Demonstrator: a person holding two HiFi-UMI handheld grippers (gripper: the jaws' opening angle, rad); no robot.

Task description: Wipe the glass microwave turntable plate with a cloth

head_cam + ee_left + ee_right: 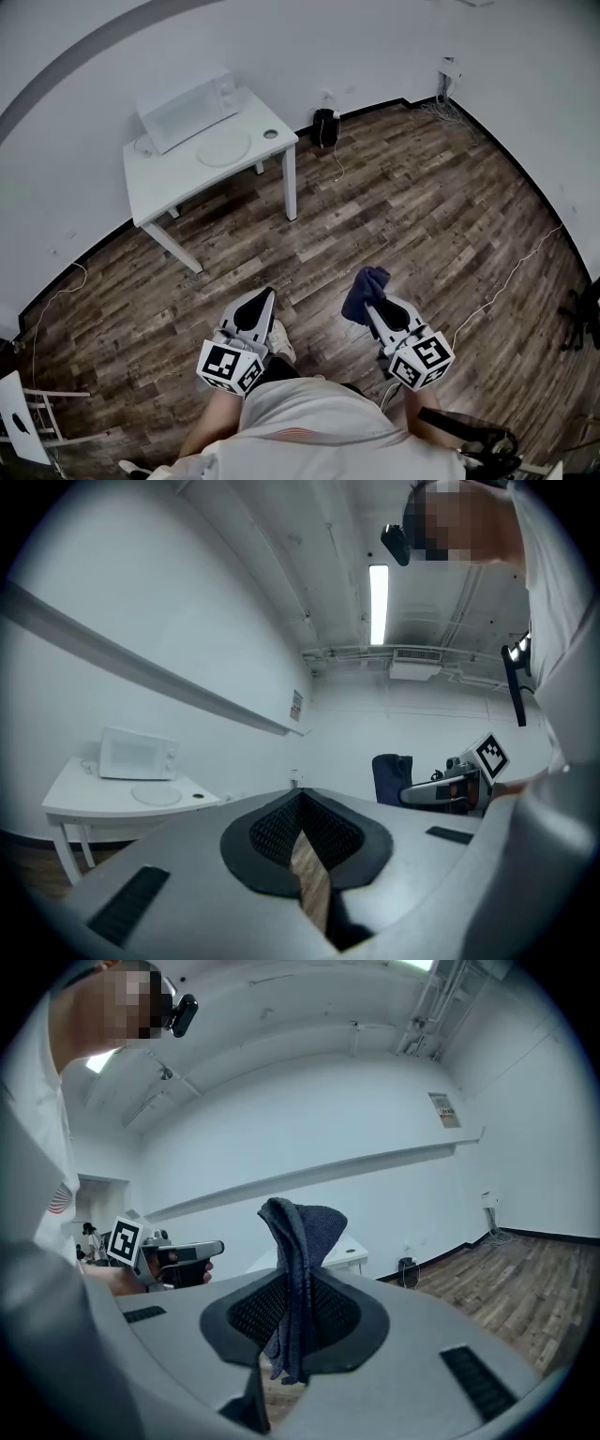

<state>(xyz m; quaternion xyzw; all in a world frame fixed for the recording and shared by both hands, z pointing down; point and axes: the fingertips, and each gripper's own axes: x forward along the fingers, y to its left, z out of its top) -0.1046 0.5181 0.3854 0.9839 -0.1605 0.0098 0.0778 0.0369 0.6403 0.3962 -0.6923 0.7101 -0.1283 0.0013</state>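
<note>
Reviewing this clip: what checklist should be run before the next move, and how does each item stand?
1. Cloth gripped by right tool: ok, jaws shut on it.
2. Left tool free: ok, shut with nothing between the jaws.
3. Glass plate out on the table, in front of the microwave: ok.
4. Plate within reach: not ok; both tools are far from the table, over open floor.
5. Dirt on the plate: cannot tell, too small in every view.
</note>
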